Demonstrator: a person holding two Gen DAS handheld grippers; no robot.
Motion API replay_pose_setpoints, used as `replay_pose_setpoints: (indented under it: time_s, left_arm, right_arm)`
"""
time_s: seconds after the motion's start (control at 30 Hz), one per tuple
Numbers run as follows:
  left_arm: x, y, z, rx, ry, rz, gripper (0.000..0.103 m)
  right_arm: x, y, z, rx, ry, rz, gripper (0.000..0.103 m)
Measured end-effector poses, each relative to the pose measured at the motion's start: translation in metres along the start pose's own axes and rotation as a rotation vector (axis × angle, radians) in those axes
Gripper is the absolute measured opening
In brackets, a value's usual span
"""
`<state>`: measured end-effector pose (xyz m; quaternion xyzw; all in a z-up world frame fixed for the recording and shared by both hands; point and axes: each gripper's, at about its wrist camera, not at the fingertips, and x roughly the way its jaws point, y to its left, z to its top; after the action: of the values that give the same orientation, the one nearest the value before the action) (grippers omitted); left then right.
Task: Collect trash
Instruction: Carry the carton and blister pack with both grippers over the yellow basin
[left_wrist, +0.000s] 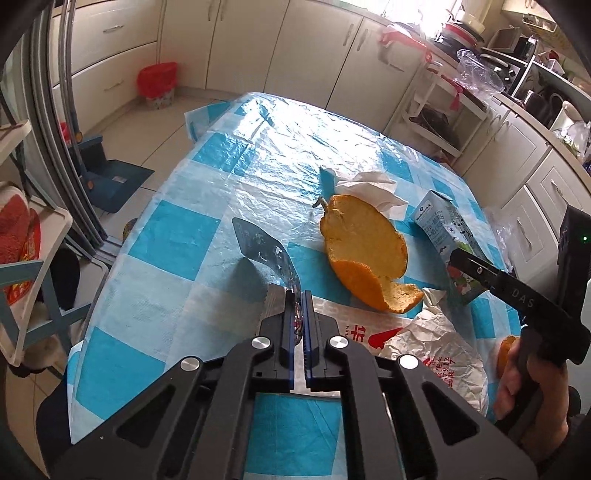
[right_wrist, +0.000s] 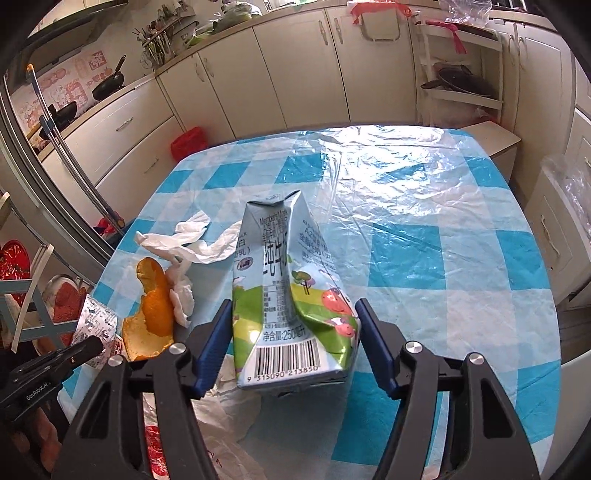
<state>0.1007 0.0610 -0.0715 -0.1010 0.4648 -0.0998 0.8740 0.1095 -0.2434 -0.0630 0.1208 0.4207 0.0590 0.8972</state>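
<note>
We had the left gripper (left_wrist: 299, 295) clamped on a foil wrapper (left_wrist: 264, 251). Right gripper (right_wrist: 293, 306) straddled the crushed milk carton (right_wrist: 291, 295) on the table (right_wrist: 406, 206), pads not pressing.

Bright daylight comes from the far window (left_wrist: 424, 14), blown out white there. Glare streaks the plastic tablecloth (right_wrist: 388, 177) on the bench. Shadows are soft. Fisheye bending curves the cabinets (right_wrist: 295, 66), and the corners go black.

Blue-and-white checked tablecloth (right_wrist: 406, 229), orange peel (left_wrist: 364, 254), pale blue milk carton (right_wrist: 291, 295), white tissue (right_wrist: 192, 240).
</note>
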Motion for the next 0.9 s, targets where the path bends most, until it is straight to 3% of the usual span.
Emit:
replay_pose_setpoints:
  time_s: [0.23, 0.5, 0.9]
  left_arm:
    - [-0.014, -0.002, 0.001, -0.002, -0.036, -0.006, 0.003]
    - [-0.033, -0.014, 0.003, 0.024, -0.084, -0.006, 0.003]
    - [-0.058, -0.038, 0.004, 0.069, -0.142, -0.005, 0.003]
  right_arm:
    - [-0.017, -0.008, 0.001, 0.032, -0.038, 0.033, 0.064]
    - [-0.032, -0.031, 0.002, 0.151, -0.058, 0.102, 0.064]
    - [-0.069, -0.055, 0.002, 0.206, -0.150, 0.109, 0.061]
